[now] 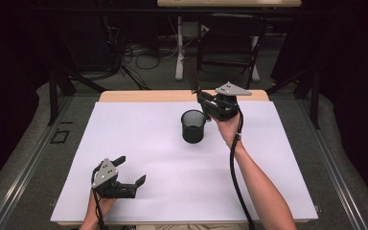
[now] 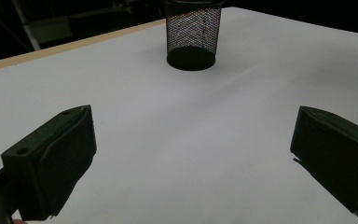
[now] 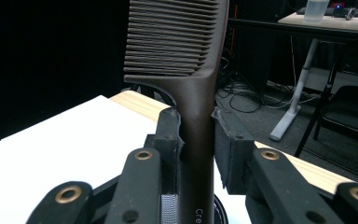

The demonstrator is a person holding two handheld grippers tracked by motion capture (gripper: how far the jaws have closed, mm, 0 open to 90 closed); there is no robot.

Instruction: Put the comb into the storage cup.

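- My right gripper (image 3: 196, 140): jaws clamped on the handle of a dark brown comb (image 3: 186, 70), one pad pressed to each side. The comb stands upright, teeth at the top centre of the right gripper view.
- In the high view, my right gripper (image 1: 202, 99) sits just right of centre, at the upper right rim of the mesh cup (image 1: 193, 126), with the comb (image 1: 192, 76) rising above it. Whether the handle's lower end touches the cup, I cannot tell.
- My left gripper (image 1: 130, 168): jaws wide apart, holding nothing, low over the counter at the lower left of the high view. In the left gripper view the mesh cup (image 2: 192, 39) stands upright at top centre, well apart from those jaws.
- Surface: the counter (image 1: 139, 139) is covered in plain white, with a wooden edge showing along the far side.
- Room: dark surround, grey floor; a white desk leg (image 1: 179, 48), loose cables and a black chair (image 1: 230, 43) beyond the counter at the top of the high view.
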